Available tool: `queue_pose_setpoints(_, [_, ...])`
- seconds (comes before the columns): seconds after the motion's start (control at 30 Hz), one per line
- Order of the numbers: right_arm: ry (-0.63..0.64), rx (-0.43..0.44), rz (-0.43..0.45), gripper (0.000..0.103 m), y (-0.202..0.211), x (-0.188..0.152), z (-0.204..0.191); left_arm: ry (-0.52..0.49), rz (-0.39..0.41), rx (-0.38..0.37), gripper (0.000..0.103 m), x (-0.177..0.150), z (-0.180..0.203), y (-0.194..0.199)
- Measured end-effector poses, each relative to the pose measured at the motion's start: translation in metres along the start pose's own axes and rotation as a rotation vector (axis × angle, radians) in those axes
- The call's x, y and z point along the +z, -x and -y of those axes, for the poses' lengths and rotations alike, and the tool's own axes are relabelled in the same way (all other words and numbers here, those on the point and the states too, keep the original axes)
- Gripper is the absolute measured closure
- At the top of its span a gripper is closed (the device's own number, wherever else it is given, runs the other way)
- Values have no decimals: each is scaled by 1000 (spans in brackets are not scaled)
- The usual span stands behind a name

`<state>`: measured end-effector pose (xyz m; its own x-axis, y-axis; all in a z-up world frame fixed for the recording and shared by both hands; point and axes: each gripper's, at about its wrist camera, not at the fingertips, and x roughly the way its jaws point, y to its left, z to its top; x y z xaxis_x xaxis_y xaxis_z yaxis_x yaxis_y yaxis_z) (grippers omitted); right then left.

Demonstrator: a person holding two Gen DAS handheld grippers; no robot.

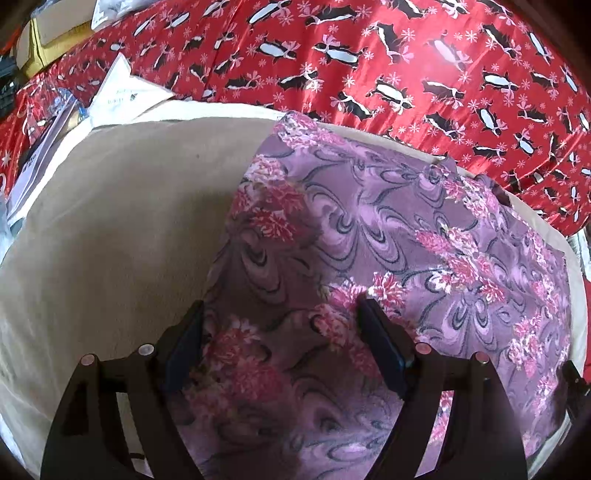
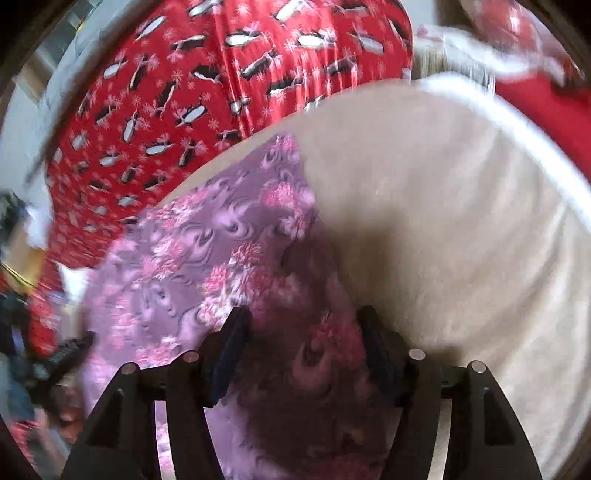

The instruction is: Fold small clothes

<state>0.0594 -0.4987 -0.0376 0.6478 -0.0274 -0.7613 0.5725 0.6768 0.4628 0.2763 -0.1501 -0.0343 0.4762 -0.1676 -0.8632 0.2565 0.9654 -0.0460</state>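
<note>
A purple cloth with pink flowers (image 1: pixel 388 229) lies flat on a beige pad (image 1: pixel 122 229). My left gripper (image 1: pixel 281 304) hovers over the cloth's near left part, open wide; its left finger sits at the cloth's left edge and nothing is pinched. In the blurred right wrist view the same cloth (image 2: pixel 192 243) runs from the centre to the lower left. My right gripper (image 2: pixel 303 313) stands over its near right edge, half open. Cloth shows in the gap between its fingers, in shadow, and the pads do not press on it.
A red spread with a black and white print (image 1: pixel 406 55) covers the surface around the beige pad (image 2: pixel 461 221). White papers and plastic bags (image 1: pixel 122 96) lie at the pad's far left corner, with a cardboard box (image 1: pixel 51 33) behind them.
</note>
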Motion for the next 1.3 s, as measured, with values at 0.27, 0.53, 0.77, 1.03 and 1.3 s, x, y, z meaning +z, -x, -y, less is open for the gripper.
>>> queue_pose_setpoints(0.27, [25,-21,-53,99,-4,3,12,17,-7,-16,20,4,-6,2])
queue_pose_setpoints(0.53, [139,43,140,66,27,14,-36,37,-54,-37,20,5,-9,-7])
queue_pose_setpoints(0.77, [250,-72,60,57,-8,-3,-61,132,-76,-169,20,19,-46,17])
queue_pose_setpoints(1.03, [336,93,101,55,-12,-6,-111,280,-154,-329,20,46,-120,8])
queue_pose_setpoints(1.3, [476,72,95,48,-59,-35,-136,70,-298,-374,19,34,-64,-23])
